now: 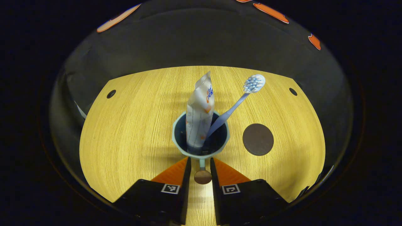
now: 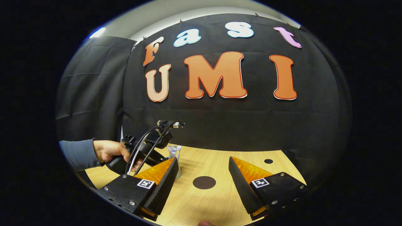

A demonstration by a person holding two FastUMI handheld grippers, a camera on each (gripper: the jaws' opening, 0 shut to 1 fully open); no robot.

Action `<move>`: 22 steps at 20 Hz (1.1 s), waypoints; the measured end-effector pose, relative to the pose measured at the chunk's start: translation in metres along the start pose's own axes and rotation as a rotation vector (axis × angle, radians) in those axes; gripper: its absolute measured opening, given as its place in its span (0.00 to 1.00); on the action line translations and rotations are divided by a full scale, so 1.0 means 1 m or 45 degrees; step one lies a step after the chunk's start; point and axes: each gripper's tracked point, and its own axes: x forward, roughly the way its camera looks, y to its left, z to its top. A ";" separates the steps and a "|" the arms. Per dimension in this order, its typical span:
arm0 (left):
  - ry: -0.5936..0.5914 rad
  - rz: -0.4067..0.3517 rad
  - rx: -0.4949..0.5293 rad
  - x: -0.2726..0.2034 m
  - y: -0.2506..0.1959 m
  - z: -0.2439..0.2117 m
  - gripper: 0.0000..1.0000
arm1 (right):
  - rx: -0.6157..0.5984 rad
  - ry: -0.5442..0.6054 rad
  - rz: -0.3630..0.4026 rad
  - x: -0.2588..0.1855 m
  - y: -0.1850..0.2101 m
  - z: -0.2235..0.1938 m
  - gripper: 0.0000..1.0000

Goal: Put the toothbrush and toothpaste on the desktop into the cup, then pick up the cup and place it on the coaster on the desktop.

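A teal cup (image 1: 201, 139) with a dark inside stands on the wooden desktop (image 1: 132, 125). A white toothpaste tube (image 1: 200, 116) stands upright in it, and a pale blue toothbrush (image 1: 234, 105) leans to the right with its head up. The cup's handle (image 1: 203, 174) points back between the fingers of my left gripper (image 1: 200, 160), which stand a narrow gap apart on either side of it. A round dark coaster (image 1: 258, 139) lies just right of the cup. In the right gripper view my right gripper (image 2: 204, 188) is open wide above the coaster (image 2: 204, 182).
A hand (image 2: 108, 150) in a blue-grey sleeve holds the left gripper's body (image 2: 147, 146) with looped cables. The tube's top (image 2: 172, 150) peeks out behind it. Small round holes (image 1: 111, 94) (image 1: 293, 91) mark the desktop's far corners. Black cloth hangs behind the table.
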 end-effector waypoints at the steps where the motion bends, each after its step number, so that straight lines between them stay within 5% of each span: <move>1: 0.027 0.000 -0.006 0.003 0.000 -0.002 0.36 | 0.007 0.003 0.002 0.001 0.000 -0.001 0.96; 5: 0.099 -0.004 -0.067 0.023 -0.003 -0.019 0.38 | 0.014 0.007 -0.001 0.001 -0.002 -0.004 0.96; 10: 0.062 0.006 -0.065 0.022 -0.007 -0.027 0.23 | 0.048 0.029 -0.004 0.003 -0.007 -0.009 0.96; 22: -0.058 -0.038 0.002 -0.004 -0.015 -0.051 0.21 | 0.055 -0.020 -0.052 -0.015 -0.023 0.007 0.96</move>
